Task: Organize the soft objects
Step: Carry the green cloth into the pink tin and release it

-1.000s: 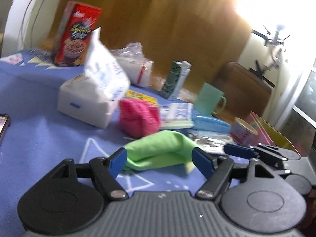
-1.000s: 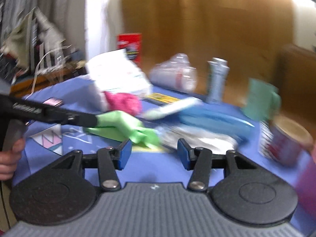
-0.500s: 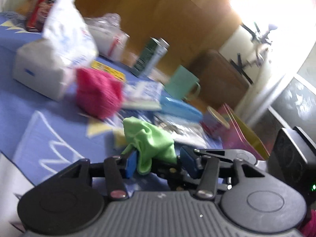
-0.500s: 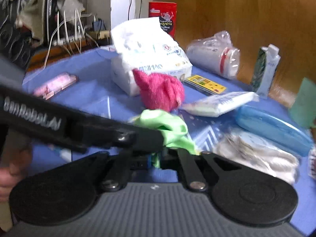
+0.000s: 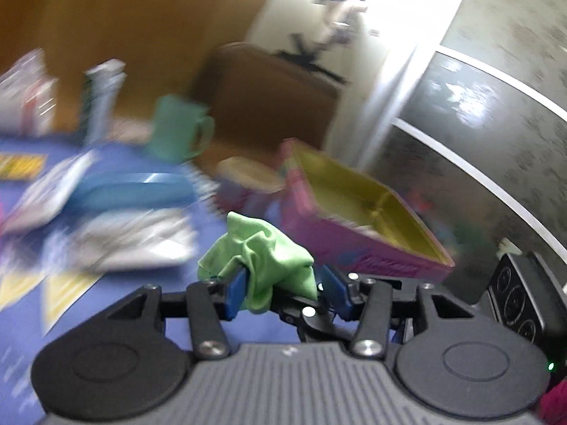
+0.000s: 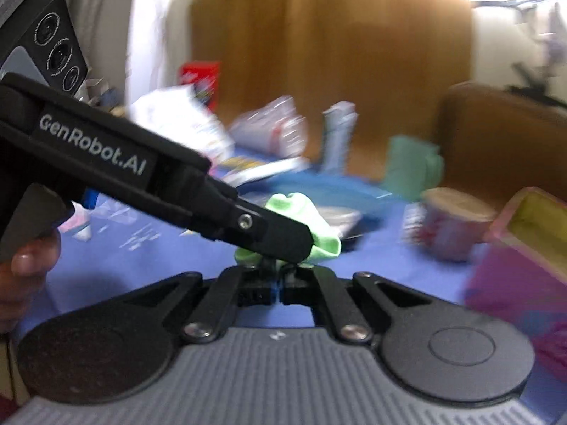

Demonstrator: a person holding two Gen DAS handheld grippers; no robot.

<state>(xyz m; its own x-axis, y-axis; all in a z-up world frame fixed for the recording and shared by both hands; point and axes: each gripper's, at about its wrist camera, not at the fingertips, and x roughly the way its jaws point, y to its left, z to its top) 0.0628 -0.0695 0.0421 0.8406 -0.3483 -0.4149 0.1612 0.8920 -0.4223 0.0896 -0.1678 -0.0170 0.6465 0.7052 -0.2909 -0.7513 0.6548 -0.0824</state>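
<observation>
A crumpled green cloth [image 5: 262, 258] hangs above the blue tablecloth, with my left gripper [image 5: 283, 283] shut on it; its blue pads [image 5: 235, 292] press both sides. Just under the cloth sits my right gripper [image 5: 301, 310]. In the right wrist view my right gripper [image 6: 278, 276] is shut. Its tips are partly hidden behind the left gripper [image 6: 290, 241], with the green cloth [image 6: 304, 212] bunched right at them. An open pink box with a yellow inside [image 5: 354, 209] lies just beyond the cloth to the right.
On the blue tablecloth [image 5: 124, 304] lie a blue case [image 5: 131, 187], white packets [image 5: 134, 237], a can [image 5: 244, 177] and a green mug [image 5: 177, 131]. The pink box [image 6: 524, 233] is at the right edge. A hand [image 6: 28, 258] holds the left gripper's handle.
Both grippers have shut on the green cloth, lifted it off the table and swung right. The pink box is now close ahead, and the tissue pack and pink knit have left the view.
</observation>
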